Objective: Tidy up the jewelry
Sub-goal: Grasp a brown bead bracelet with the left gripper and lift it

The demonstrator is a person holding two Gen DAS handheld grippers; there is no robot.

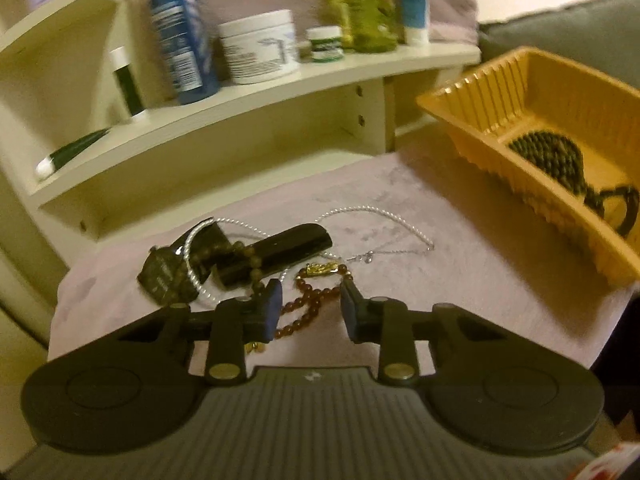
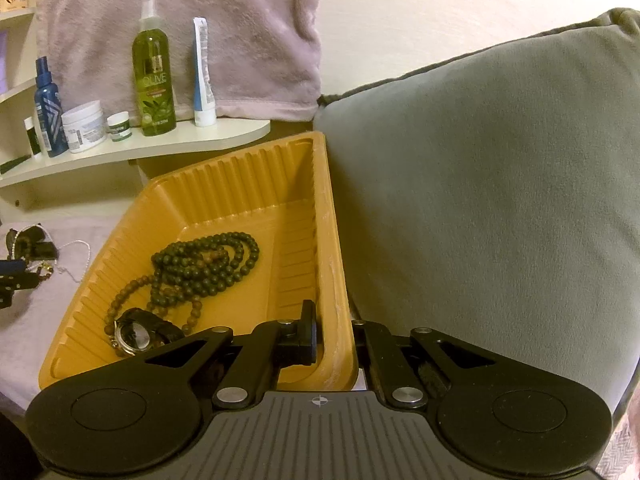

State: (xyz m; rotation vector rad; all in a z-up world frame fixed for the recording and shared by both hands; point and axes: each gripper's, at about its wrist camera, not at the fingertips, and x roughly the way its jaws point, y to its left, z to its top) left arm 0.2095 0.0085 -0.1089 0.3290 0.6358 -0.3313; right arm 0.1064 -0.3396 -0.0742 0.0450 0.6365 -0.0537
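Home: toiletries shelf [image 2: 160, 148], cushion [image 2: 480, 200]

Open room in the middle, crowded sides

The pink cloth [image 1: 460, 264] between the jewelry pile [image 1: 240, 256] and the yellow tray [image 1: 472, 120] is bare. The shelf [image 1: 248, 112] with bottles [image 1: 180, 40] blocks the far side; a grey cushion [image 2: 500, 200] presses against the tray's right.

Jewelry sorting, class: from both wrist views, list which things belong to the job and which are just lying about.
Part of the job:
- yellow tray, its wall clamped by the right gripper
- green bead necklace and watch in it
- red-brown bead bracelet between the left gripper fingers
- silver chain

Lying about:
- olive spray bottle
- white jar
- grey cushion
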